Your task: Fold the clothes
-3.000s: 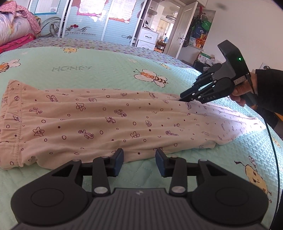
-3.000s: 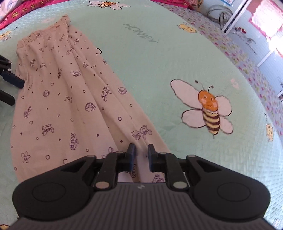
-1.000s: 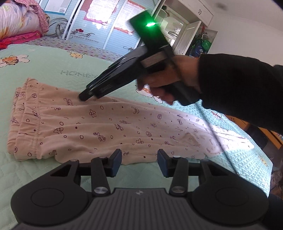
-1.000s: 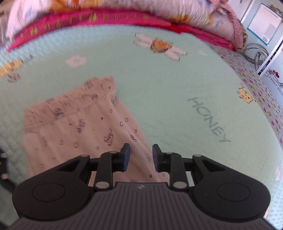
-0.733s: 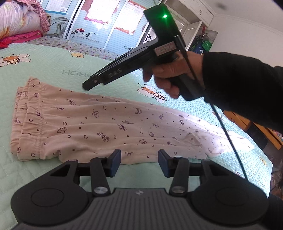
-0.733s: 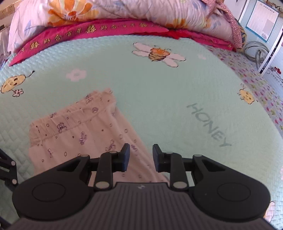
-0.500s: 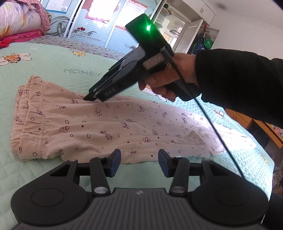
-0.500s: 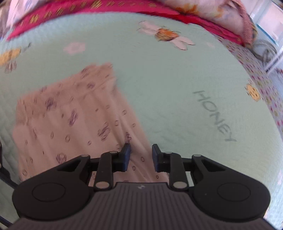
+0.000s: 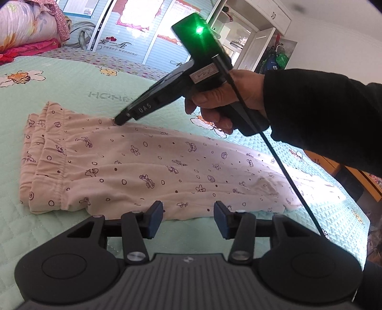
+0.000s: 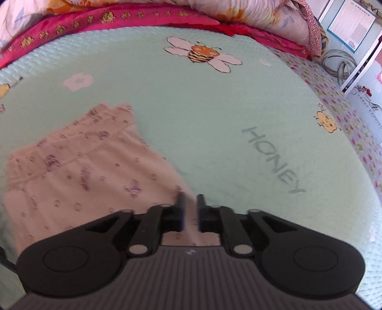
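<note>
Pale pink pyjama trousers (image 9: 143, 167) with small purple prints lie flat on the green bed cover, folded lengthwise, with the waistband at the left. My left gripper (image 9: 188, 219) hovers open just before their near edge, with nothing between its pads. A hand in a black sleeve holds my right gripper (image 9: 118, 120), whose tip rests on the far edge near the waistband. In the right wrist view the trousers (image 10: 83, 171) spread to the left. There my right gripper (image 10: 191, 205) has its jaws closing, and a ridge of the fabric edge fills the narrow gap between them.
The green quilted cover (image 10: 214, 119) carries bee prints and the word HONEY. Pink and floral bedding (image 10: 119, 16) is piled at the head of the bed. Wardrobe doors (image 9: 133, 35) and a doorway stand beyond the bed. A black cable (image 9: 286, 178) hangs from the right gripper across the trouser legs.
My right gripper came down from above the trousers onto their far edge near the waistband, and its jaws narrowed around the fabric. My left gripper kept its place.
</note>
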A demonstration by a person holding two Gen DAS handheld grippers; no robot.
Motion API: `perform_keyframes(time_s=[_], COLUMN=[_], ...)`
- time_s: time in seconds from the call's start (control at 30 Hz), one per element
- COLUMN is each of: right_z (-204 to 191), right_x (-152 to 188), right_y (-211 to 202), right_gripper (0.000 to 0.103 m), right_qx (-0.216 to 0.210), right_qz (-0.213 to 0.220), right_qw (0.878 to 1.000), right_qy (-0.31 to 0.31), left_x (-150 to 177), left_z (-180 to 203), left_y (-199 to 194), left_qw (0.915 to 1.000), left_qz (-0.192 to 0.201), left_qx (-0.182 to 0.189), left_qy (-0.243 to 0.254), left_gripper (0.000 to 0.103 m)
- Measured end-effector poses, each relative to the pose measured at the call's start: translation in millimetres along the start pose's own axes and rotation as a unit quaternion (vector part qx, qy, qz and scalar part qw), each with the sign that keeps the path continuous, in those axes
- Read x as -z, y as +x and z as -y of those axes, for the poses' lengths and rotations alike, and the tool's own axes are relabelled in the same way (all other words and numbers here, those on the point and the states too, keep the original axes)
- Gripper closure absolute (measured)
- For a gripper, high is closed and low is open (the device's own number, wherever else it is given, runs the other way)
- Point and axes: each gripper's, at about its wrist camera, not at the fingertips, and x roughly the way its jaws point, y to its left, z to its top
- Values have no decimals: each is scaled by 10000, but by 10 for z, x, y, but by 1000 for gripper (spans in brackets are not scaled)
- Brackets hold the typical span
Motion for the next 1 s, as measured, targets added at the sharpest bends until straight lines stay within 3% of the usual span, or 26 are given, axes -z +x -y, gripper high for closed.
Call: perform_keyframes(time_s=[0.13, 0.23, 0.37, 0.47, 0.6, 0.77, 0.83, 0.93, 1.0], right_z=[-147, -271, -471, -676, -636, -614, -677, -863, -963], right_x=[-187, -360, -501, -577, -583, -482, -487, -582, -630], right_y=[-93, 57, 299, 222, -20, -144, -128, -41, 26], right_gripper=[80, 79, 82, 82, 81, 80, 72, 52, 52], right_qx=[-279, -327, -738, -657, -359, -665, -727, -361, -223], right_qz=[494, 522, 413, 687, 958, 746, 655, 536, 341], right_qw=[9984, 9980, 9955, 9954, 9944, 9920, 9913, 9937, 9940], right_qy=[50, 150, 431, 155, 278, 766, 877, 917, 1019], left_x=[-11, -16, -28, -35, -59, -44, -34, -20, 0], left_z=[1, -12, -28, -43, -85, -116, -99, -86, -120], left_y=[-13, -29, -53, -65, -109, -155, -150, -160, -200], left_qw=[10000, 9999, 9998, 9998, 9994, 9992, 9993, 9996, 9997], left_qz=[45, 93, 154, 174, 266, 280, 235, 176, 127], left_qx=[-4, -7, 0, -20, -38, -139, -191, -194, -176], left_qy=[-27, -65, -104, -125, -206, -244, -198, -130, -133], left_gripper=[53, 53, 53, 53, 53, 53, 53, 53, 53])
